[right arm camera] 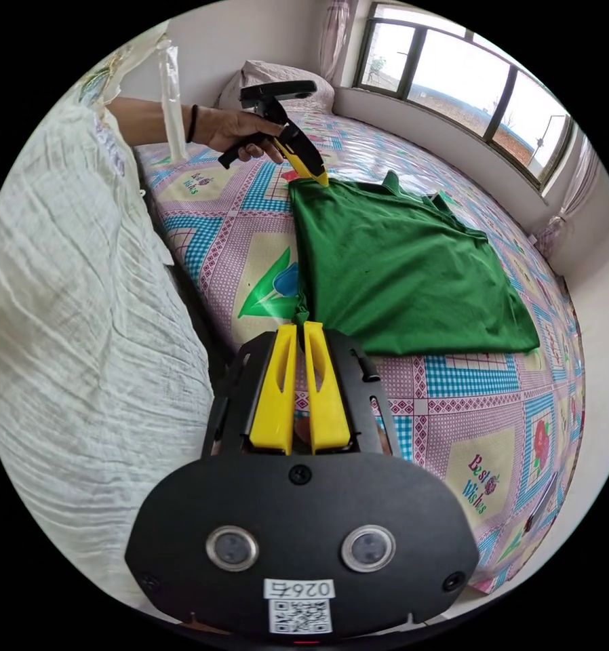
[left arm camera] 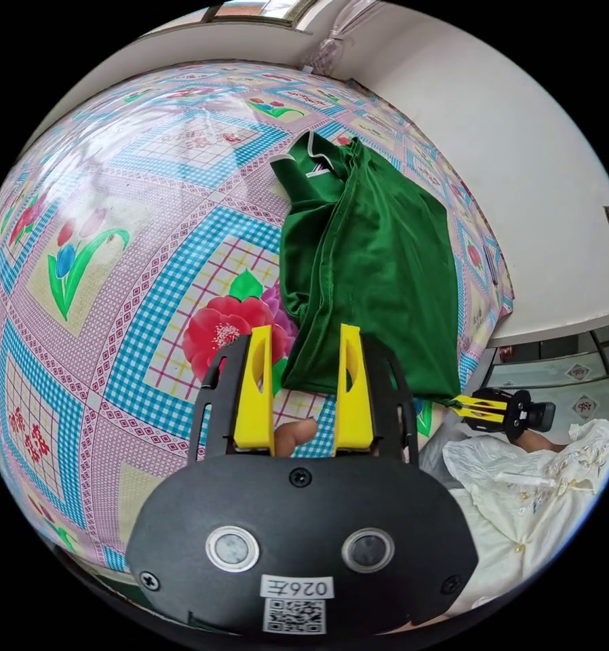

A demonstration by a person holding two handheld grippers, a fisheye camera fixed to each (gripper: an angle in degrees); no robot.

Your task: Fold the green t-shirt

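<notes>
On my left, my left gripper (left arm camera: 304,336) stands with its two yellow jaws spread wide apart, and the near edge of the green t-shirt (left arm camera: 372,271) shows in the gap between them; neither jaw presses on the cloth in the left gripper view. In the right gripper view the same gripper (right arm camera: 316,178) shows in my hand (right arm camera: 233,132), its yellow tips down at the far near-side corner of the shirt, though from there I cannot tell whether they touch the fabric. The shirt (right arm camera: 406,271) lies flat and partly folded on the bed (right arm camera: 467,400), whose cover is a checked pattern of pink and blue with printed flowers; its collar end lies toward the window (right arm camera: 467,88). Further right, my right gripper (right arm camera: 302,327) has its yellow jaws drawn close together, and a small bunched corner of the green cloth is pinched between their tips. In the left gripper view this gripper (left arm camera: 468,405) appears small at the edge of the bed, jaws nearly together on that same corner, just beside my white wrinkled sleeve (left arm camera: 535,488).
</notes>
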